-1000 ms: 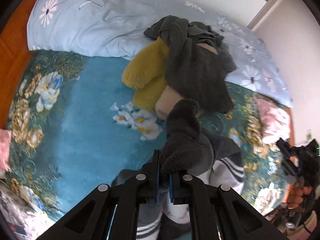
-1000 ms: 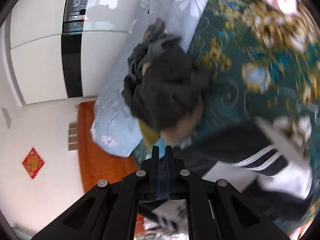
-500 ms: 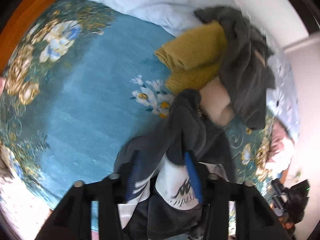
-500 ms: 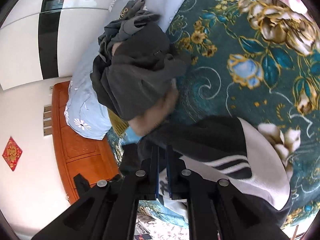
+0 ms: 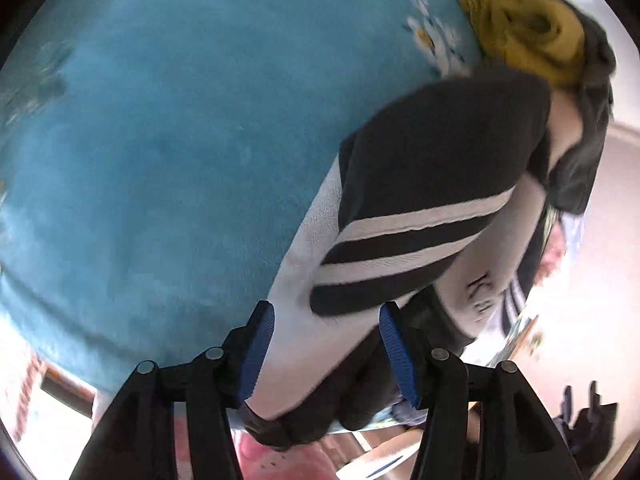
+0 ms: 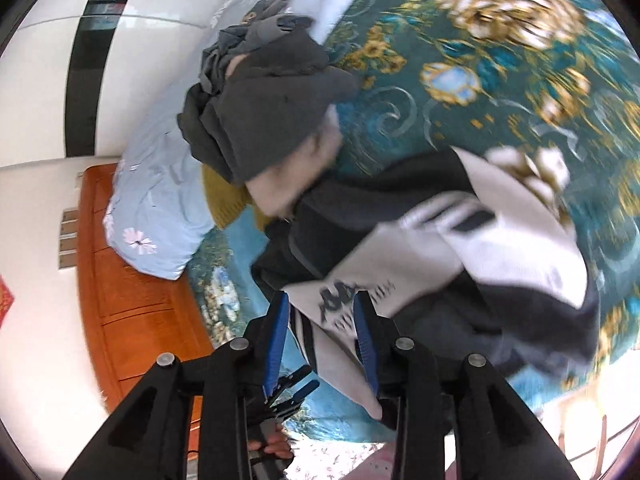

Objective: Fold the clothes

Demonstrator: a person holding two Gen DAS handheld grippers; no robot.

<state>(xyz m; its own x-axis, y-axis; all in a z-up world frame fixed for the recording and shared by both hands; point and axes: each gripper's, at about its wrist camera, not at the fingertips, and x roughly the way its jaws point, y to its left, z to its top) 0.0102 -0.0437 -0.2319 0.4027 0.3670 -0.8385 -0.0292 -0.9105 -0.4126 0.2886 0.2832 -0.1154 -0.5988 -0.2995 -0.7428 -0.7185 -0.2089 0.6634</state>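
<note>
A black and white sweatshirt (image 5: 424, 184) with two white stripes and a dark logo lies bunched on the teal floral bedspread (image 5: 168, 128). My left gripper (image 5: 326, 310) hovers low over its near white edge. Its jaws are opening, with cloth lying between the blue pads (image 5: 260, 340) and nothing pinched. In the right wrist view the same sweatshirt (image 6: 500, 240) spreads under my right gripper (image 6: 322, 300). Those jaws are opening too, either side of the printed logo (image 6: 338, 294) without pressing on it. The left gripper (image 6: 288, 392) and a hand (image 6: 272, 448) show below.
A heap of dark grey clothes (image 6: 264, 108), a mustard yellow garment (image 5: 528, 36) and a beige piece (image 6: 288, 184) lies beyond the sweatshirt. A pale blue flowered quilt (image 6: 160, 200) rests against the orange wooden headboard (image 6: 132, 300). White wardrobe doors (image 6: 52, 80) stand behind.
Both grippers were shut on the sweatshirt and have let go. The left one dropped towards the bed and rolled. The right one slid across, and the sweatshirt now lies flatter.
</note>
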